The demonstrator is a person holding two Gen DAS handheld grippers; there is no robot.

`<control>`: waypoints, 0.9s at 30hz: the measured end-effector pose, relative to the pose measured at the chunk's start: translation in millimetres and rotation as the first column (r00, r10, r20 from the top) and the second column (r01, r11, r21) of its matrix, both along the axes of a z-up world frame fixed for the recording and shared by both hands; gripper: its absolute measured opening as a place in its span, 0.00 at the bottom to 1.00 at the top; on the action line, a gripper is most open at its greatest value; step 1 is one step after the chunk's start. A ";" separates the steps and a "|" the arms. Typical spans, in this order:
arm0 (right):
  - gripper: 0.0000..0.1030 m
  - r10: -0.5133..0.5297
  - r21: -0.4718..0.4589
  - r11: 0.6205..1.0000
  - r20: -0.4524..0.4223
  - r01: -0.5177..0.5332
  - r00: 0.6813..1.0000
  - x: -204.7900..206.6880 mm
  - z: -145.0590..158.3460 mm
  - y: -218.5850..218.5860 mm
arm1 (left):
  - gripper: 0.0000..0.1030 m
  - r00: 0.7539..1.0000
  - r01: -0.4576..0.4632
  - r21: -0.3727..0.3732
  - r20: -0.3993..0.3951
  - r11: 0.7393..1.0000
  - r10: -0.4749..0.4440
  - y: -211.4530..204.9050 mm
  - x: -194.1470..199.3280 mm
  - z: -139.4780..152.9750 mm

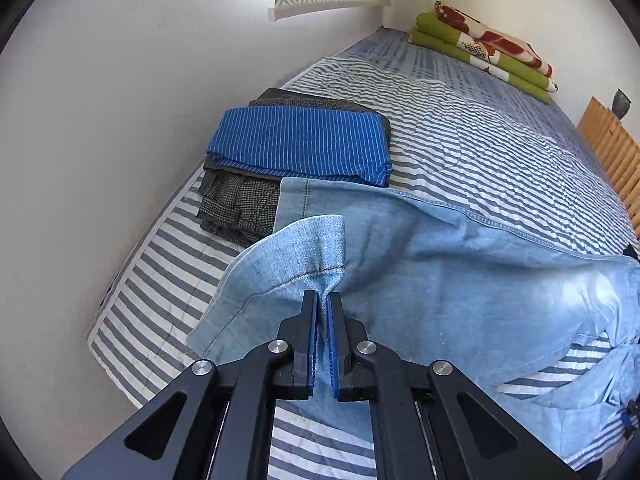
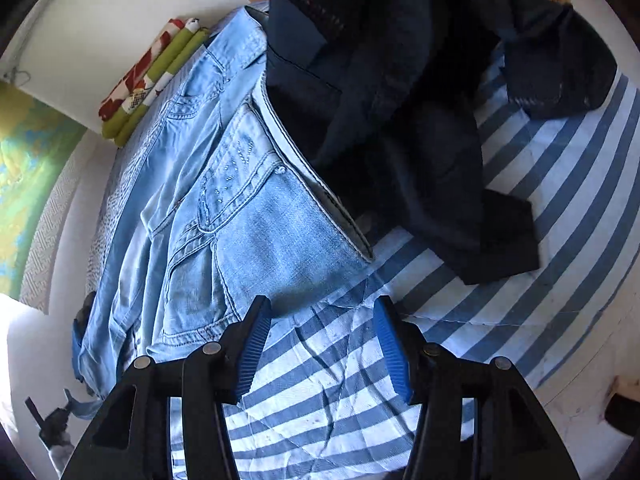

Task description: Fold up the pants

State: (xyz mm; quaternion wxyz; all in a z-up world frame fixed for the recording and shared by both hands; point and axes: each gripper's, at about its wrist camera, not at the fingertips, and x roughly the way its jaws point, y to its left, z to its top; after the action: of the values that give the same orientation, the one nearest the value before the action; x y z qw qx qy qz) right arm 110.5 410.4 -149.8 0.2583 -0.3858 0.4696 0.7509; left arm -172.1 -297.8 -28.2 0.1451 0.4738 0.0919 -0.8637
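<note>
The left tongs [image 1: 323, 300] pinch the light blue jeans [image 1: 460, 280] hem, the right tongs [image 2: 320, 320] are apart over the bed [image 2: 540, 200], and must next grab the waistband [image 2: 316, 184]

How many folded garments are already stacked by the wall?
3: blue striped garment on top, dark garment beneath, grey houndstooth garment lowest, nearest the jeans. More may be hidden.
</note>
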 end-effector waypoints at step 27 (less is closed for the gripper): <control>0.03 -0.189 0.234 0.921 -0.434 0.313 0.881 -7.9 168.4 63.0 | 0.04 0.979 -0.109 0.056 -0.166 0.993 0.116 -55.7 32.8 74.6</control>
State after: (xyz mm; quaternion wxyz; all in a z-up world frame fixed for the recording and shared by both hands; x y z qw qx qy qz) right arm 102.5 473.5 18.6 0.3072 -0.1149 0.4408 0.8355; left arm -139.3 -353.5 46.4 0.1744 0.3964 0.1504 -0.8887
